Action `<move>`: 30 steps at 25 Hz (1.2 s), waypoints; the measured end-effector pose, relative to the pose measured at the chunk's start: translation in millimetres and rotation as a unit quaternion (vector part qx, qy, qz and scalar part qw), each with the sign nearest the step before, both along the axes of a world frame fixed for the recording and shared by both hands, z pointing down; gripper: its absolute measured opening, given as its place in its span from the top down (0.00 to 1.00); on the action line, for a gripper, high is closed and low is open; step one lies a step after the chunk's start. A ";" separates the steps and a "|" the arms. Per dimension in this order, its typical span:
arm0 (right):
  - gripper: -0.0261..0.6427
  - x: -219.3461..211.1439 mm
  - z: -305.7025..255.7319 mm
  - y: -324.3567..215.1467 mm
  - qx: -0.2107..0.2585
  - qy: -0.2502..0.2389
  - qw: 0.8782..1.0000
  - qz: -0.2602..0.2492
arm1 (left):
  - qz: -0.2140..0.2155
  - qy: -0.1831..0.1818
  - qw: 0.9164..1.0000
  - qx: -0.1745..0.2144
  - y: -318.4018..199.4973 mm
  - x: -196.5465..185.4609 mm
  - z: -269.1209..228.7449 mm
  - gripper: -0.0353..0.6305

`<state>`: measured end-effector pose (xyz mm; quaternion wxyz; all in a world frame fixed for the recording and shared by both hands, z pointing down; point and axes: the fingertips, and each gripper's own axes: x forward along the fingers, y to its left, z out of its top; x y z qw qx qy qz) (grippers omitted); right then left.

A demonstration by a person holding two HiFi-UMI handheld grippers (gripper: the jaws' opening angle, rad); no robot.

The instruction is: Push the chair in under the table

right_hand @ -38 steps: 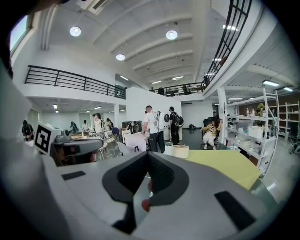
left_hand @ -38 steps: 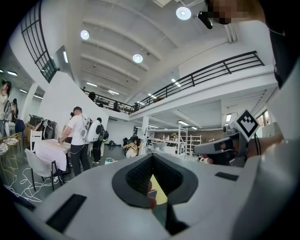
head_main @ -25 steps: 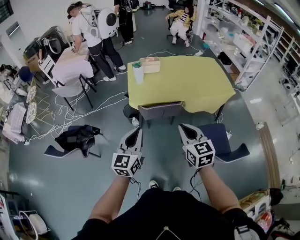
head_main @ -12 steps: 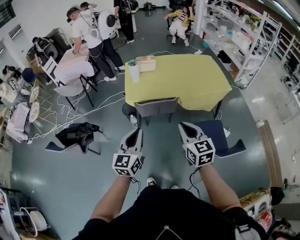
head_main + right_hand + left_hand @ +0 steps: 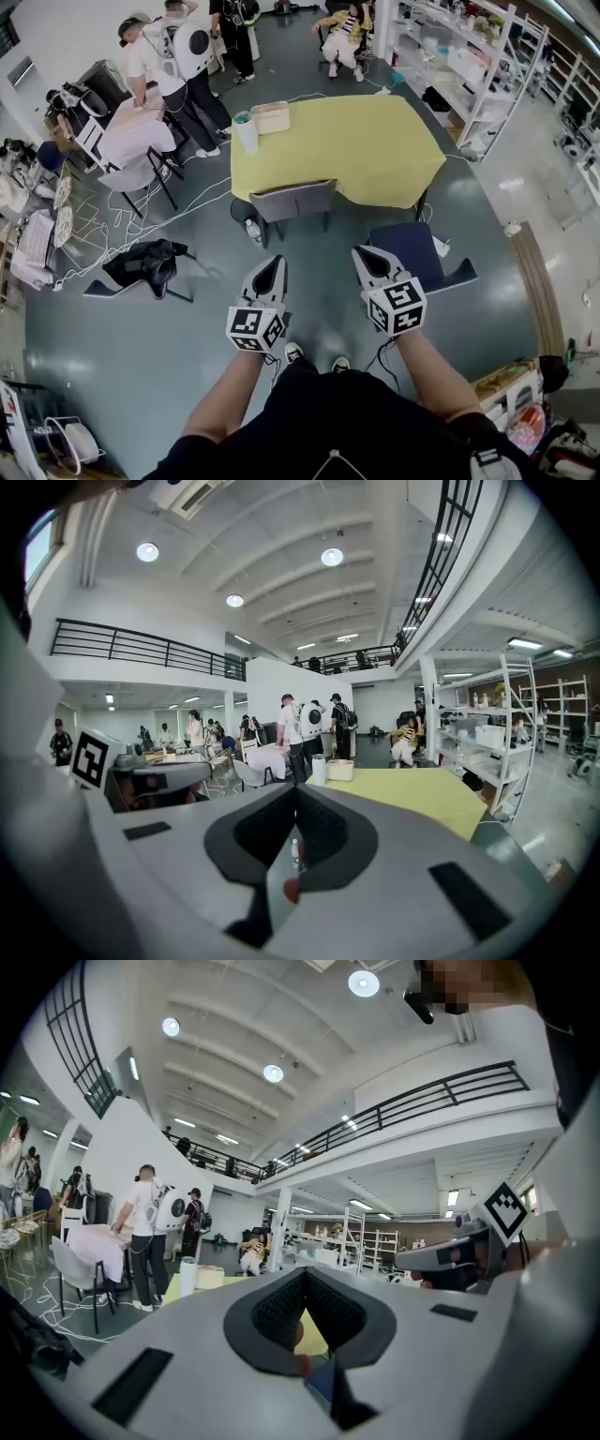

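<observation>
Left gripper (image 5: 272,262) and right gripper (image 5: 361,254) are clenched, empty; the chair (image 5: 293,199) has slid toward upper left, untouched, so pushing hasn't begun.

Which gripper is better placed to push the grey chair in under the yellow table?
Probably left: the left gripper points at the grey chair, while the right gripper aims past its side, by the blue chair. Neither touches it.

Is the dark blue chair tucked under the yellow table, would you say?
Out: the dark blue chair stands on open floor beside the table's corner.
</observation>
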<state>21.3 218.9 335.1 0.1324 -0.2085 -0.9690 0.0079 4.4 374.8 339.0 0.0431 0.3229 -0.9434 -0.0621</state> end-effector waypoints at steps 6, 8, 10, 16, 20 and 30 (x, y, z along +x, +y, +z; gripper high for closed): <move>0.94 47.7 28.1 -46.9 -0.011 0.018 0.998 0.061 | 0.081 0.005 0.997 -0.004 -71.3 30.3 15.2 0.93; 0.94 61.6 33.0 -63.4 -0.013 0.020 0.996 0.088 | 0.114 0.006 0.993 -0.007 -94.3 38.9 18.2 0.93; 0.94 74.7 35.7 -83.7 -0.015 0.022 0.993 0.116 | 0.145 0.007 0.989 -0.009 -119.0 46.7 20.0 0.93; 0.94 116.9 40.0 -145.5 -0.015 0.024 0.978 0.205 | 0.239 0.009 0.971 -0.008 -196.4 68.0 23.1 0.93; 0.94 144.9 41.4 -184.3 -0.015 0.025 0.962 0.270 | 0.308 0.004 0.951 -0.006 -247.6 86.8 20.6 0.93; 0.94 221.3 40.2 -237.6 -0.005 0.028 0.909 0.416 | 0.459 0.003 0.889 0.006 -334.5 138.5 22.3 0.93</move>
